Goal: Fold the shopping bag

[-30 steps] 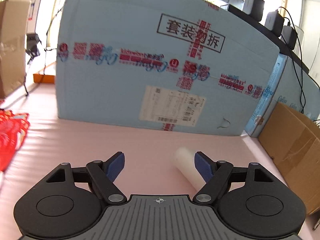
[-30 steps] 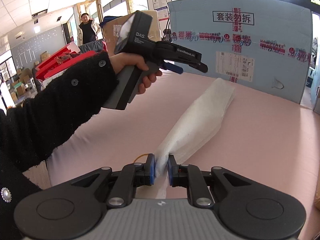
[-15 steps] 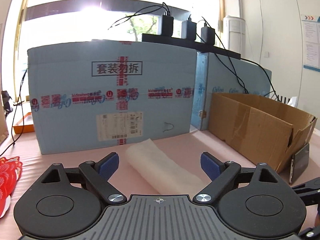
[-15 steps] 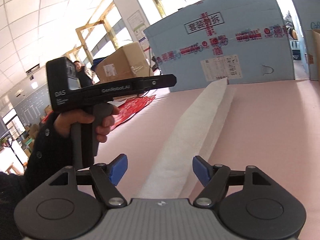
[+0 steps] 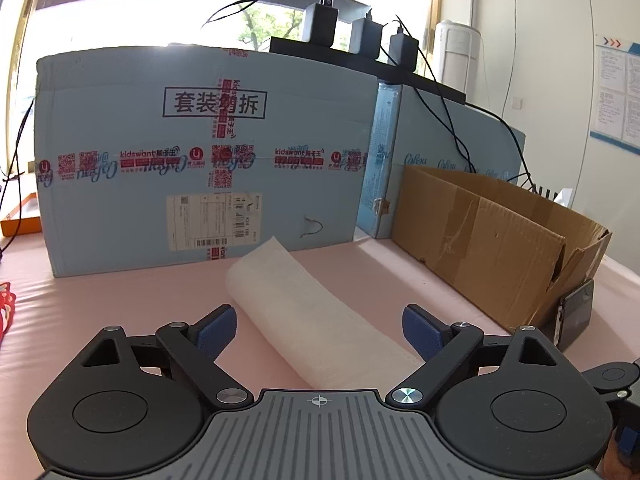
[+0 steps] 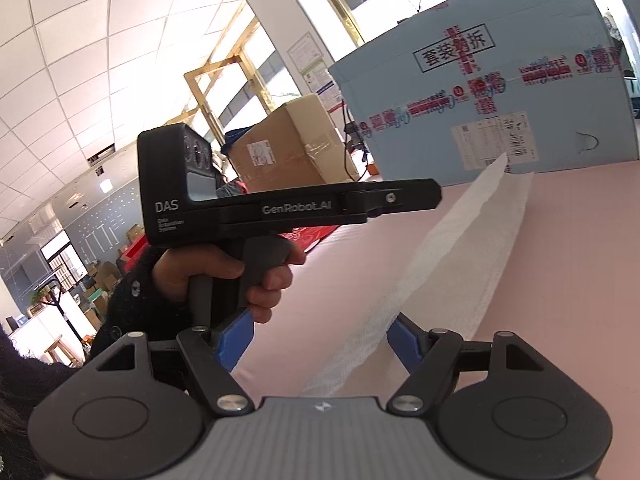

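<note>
The shopping bag [image 5: 304, 304] is white and folded into one long narrow strip on the pink table [image 5: 120, 304]. In the left wrist view it runs from between my left gripper's [image 5: 320, 328] blue pads toward the blue carton; the jaws stand wide open, clear of it. In the right wrist view the bag [image 6: 460, 256] stretches away from my right gripper [image 6: 320, 340], which is open, with the near end lying between the pads, untouched. A hand in a black sleeve holds the left gripper [image 6: 432, 198] above the table, left of the strip.
A big blue carton [image 5: 200, 160] stands across the far side, a second blue one [image 5: 440, 160] beside it. An open brown cardboard box [image 5: 500, 248] lines the right edge with a phone [image 5: 576, 316] leaning on it. Red paper [image 5: 6, 308] lies far left.
My right gripper let go of the bag's near end and its jaws spread wide. My left gripper swung round to the right, so the strip now lies between its jaws.
</note>
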Demonstrator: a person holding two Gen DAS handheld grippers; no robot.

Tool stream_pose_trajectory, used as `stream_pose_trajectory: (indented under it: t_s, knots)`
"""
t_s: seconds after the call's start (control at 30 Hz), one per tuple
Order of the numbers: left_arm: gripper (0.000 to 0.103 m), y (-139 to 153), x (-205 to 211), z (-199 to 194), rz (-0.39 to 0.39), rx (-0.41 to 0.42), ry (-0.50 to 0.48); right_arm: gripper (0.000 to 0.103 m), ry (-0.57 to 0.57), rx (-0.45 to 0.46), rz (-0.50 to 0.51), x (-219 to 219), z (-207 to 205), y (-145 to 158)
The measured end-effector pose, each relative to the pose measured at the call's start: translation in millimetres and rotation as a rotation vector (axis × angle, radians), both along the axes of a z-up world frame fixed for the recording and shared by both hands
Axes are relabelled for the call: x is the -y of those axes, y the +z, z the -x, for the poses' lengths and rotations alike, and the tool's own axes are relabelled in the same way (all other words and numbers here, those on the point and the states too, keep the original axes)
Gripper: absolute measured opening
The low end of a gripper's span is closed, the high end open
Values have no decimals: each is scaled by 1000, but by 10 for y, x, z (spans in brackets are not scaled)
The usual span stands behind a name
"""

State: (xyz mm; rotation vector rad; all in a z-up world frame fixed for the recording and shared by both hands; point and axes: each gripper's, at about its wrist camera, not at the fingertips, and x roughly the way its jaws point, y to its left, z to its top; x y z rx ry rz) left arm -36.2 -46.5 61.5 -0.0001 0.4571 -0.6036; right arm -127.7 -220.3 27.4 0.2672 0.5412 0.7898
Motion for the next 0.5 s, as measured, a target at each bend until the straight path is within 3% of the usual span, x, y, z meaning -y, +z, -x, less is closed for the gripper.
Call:
stream_pose_trajectory:
  t_s: [0.2, 0.33, 0.5]
  knots:
    - [92, -76, -149, -56, 32, -46, 16, 79, 75, -17, 23, -202, -46, -30]
    - [92, -163, -252, -98, 53, -93, 34, 82, 57, -12, 30, -200, -49, -14]
    - [92, -331, -326, -183, 10, -153, 72, 83, -15, 13, 42, -144, -58, 19]
